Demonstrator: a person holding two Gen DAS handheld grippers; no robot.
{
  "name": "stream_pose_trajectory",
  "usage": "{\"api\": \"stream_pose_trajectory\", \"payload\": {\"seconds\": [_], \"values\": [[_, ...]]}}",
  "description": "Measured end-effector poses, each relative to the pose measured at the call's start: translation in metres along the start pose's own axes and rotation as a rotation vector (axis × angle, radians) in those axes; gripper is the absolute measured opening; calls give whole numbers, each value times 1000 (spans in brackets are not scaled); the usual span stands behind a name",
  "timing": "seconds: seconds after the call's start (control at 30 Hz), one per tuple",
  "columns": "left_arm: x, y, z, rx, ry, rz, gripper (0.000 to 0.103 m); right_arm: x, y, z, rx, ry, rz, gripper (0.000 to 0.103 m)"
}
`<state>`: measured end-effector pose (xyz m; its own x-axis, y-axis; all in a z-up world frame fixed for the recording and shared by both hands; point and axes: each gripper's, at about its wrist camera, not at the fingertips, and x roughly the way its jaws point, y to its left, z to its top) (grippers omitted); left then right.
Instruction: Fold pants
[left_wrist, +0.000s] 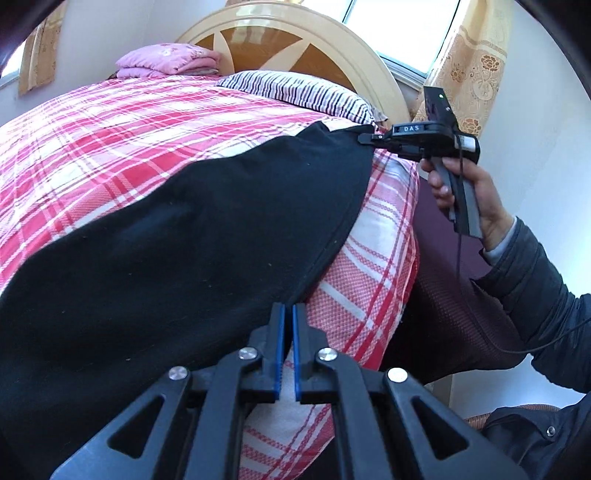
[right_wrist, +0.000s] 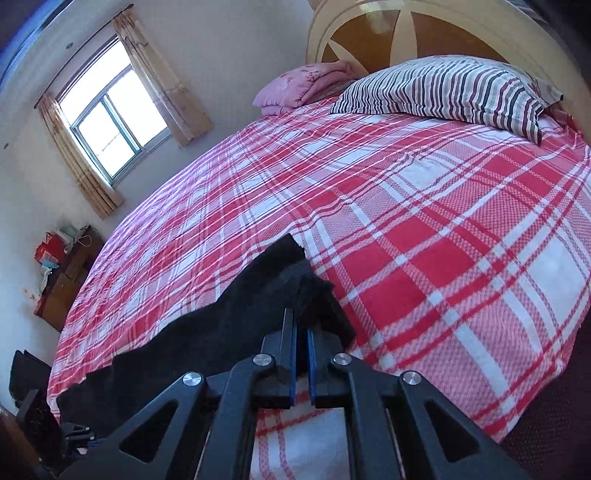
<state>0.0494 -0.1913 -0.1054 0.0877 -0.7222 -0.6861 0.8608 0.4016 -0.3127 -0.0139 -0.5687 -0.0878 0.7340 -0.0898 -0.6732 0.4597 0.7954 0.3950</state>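
Note:
Black pants (left_wrist: 177, 236) lie stretched along the near edge of a bed with a red and white plaid sheet (left_wrist: 110, 122). My left gripper (left_wrist: 289, 314) is shut on the pants' edge at the near end. My right gripper (left_wrist: 364, 139), held in a hand at the far end near the pillow, is shut on the pants' other corner. In the right wrist view the right gripper (right_wrist: 301, 325) pinches bunched black cloth (right_wrist: 258, 295), and the pants run back to the lower left.
A striped pillow (right_wrist: 454, 88) and a folded pink blanket (right_wrist: 306, 85) lie by the wooden headboard (left_wrist: 295, 44). A window with curtains (right_wrist: 110, 122) and a cluttered low cabinet (right_wrist: 62, 273) stand beyond the bed. The person's sleeve (left_wrist: 535, 280) is at the right.

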Motion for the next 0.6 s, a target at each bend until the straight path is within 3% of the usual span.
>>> {"api": "stream_pose_trajectory", "payload": {"seconds": [0.1,0.17,0.2,0.3,0.4,0.5,0.6], "values": [[-7,0,-4,-6,-6,-3,4,-8,-7,-1,33,-13,-29,21],[-14,-2,-5,-2,-23,2,4,-21,-14,-1,41,-54,-110,45],[-17,0,-4,1,-31,11,4,-29,-17,0,44,-85,-158,48],[-27,3,-2,11,-63,52,5,-44,-17,6,37,-141,-220,49],[-39,14,-1,-13,-100,93,5,-42,16,12,-78,-138,-148,49],[-43,27,-4,-46,-115,128,12,-17,56,12,-207,-57,-78,49],[-48,39,-13,-65,-118,204,16,21,78,8,-255,53,-39,49]]}}
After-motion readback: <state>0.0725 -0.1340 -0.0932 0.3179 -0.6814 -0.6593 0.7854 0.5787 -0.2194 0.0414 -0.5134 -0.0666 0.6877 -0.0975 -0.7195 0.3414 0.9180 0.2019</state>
